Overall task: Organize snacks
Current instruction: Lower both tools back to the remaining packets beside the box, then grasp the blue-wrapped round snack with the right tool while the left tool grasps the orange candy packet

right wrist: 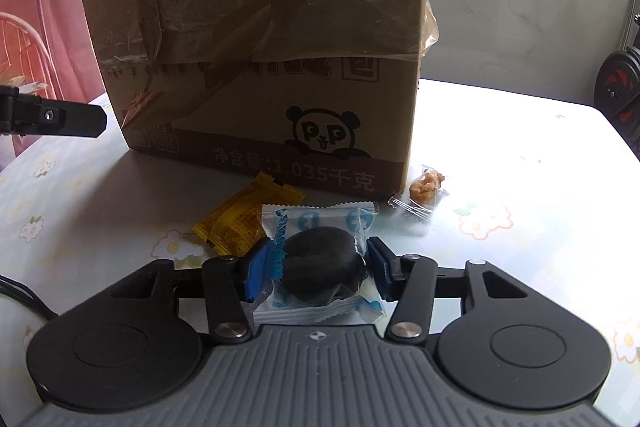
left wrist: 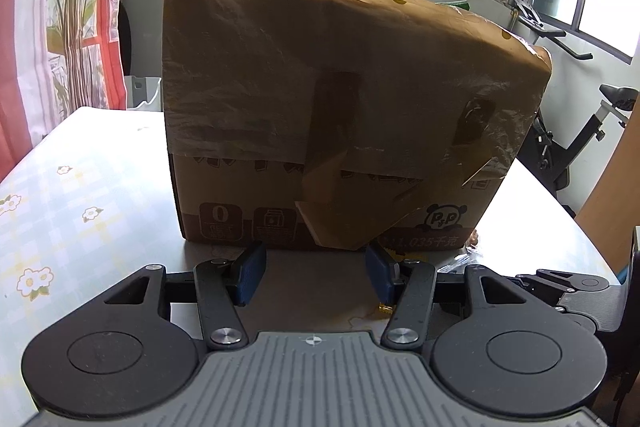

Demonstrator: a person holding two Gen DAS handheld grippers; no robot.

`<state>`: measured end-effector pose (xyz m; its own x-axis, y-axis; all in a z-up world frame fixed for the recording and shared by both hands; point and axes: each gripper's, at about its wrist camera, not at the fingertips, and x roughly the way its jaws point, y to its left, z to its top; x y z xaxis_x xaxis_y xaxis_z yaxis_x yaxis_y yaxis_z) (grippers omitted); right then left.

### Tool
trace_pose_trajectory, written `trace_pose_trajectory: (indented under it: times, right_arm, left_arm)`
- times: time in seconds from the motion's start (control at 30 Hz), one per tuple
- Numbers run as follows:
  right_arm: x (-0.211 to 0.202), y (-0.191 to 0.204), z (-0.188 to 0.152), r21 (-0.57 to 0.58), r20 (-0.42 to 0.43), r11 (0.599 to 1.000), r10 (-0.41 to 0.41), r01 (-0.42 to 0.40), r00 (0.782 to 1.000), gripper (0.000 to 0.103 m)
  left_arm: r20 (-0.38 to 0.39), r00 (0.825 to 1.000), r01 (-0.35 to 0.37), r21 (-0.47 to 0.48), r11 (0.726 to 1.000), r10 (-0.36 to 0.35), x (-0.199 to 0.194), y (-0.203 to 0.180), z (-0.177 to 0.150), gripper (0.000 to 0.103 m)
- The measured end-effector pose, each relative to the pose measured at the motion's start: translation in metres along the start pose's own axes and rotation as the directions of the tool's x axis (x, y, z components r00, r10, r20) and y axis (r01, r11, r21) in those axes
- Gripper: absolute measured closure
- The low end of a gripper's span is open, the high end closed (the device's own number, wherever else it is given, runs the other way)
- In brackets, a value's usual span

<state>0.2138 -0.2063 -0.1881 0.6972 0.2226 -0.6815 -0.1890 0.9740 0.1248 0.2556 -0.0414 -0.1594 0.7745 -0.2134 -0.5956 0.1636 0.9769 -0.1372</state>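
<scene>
A taped brown cardboard box [left wrist: 340, 115] stands on the table; it also fills the right wrist view [right wrist: 260, 47]. My left gripper [left wrist: 316, 271] is open and empty just in front of the box's base. My right gripper [right wrist: 316, 267] has its blue pads on either side of a clear packet with a dark round snack [right wrist: 320, 263]; the pads touch its wrapper. A yellow packet [right wrist: 240, 223] lies just left of it. A small clear packet of golden snacks [right wrist: 422, 195] lies by the box's right corner.
The table [right wrist: 520, 147] has a pale floral cloth. Part of the left gripper [right wrist: 52, 117] shows at the left edge of the right wrist view. An exercise bike [left wrist: 580, 131] stands beyond the table on the right, red curtains [left wrist: 24, 47] on the left.
</scene>
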Motion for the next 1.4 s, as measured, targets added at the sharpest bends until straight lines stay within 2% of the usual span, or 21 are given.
trace_pose_trajectory:
  times: [0.17, 0.3, 0.67, 0.9, 1.3, 1.37, 1.4]
  right_arm:
    - [-0.018, -0.01, -0.009, 0.081, 0.081, 0.996, -0.041, 0.034, 0.996, 0.05]
    - [-0.026, -0.016, -0.013, 0.098, 0.12, 0.994, -0.054, 0.042, 0.991, 0.05]
    - [-0.03, -0.03, -0.016, 0.15, 0.139, 0.989, -0.031, 0.01, 0.99, 0.05]
    - [-0.04, -0.039, -0.02, 0.183, 0.161, 0.983, -0.029, -0.001, 0.987, 0.05]
    - [-0.044, -0.051, -0.023, 0.223, 0.156, 0.975, -0.014, -0.022, 0.988, 0.05]
    - [-0.043, -0.052, -0.022, 0.222, 0.155, 0.975, -0.012, -0.023, 0.988, 0.05]
    - [-0.043, -0.052, -0.022, 0.221, 0.153, 0.975, -0.011, -0.024, 0.988, 0.05]
  left_arm:
    - [-0.041, 0.999, 0.019, 0.027, 0.999, -0.018, 0.009, -0.009, -0.007, 0.045]
    - [-0.074, 0.997, 0.042, 0.063, 0.997, -0.038, 0.018, -0.02, -0.012, 0.045]
    - [-0.155, 0.984, 0.11, 0.134, 0.985, -0.089, 0.052, -0.045, -0.012, 0.045]
    - [-0.176, 0.978, 0.152, 0.219, 0.964, -0.114, 0.081, -0.07, -0.008, 0.045]
    - [-0.203, 0.976, 0.134, 0.259, 0.957, -0.081, 0.104, -0.081, -0.024, 0.046]
    - [-0.203, 0.975, 0.144, 0.264, 0.954, -0.092, 0.103, -0.081, -0.026, 0.053]
    - [-0.202, 0.975, 0.148, 0.267, 0.952, -0.095, 0.102, -0.082, -0.026, 0.062]
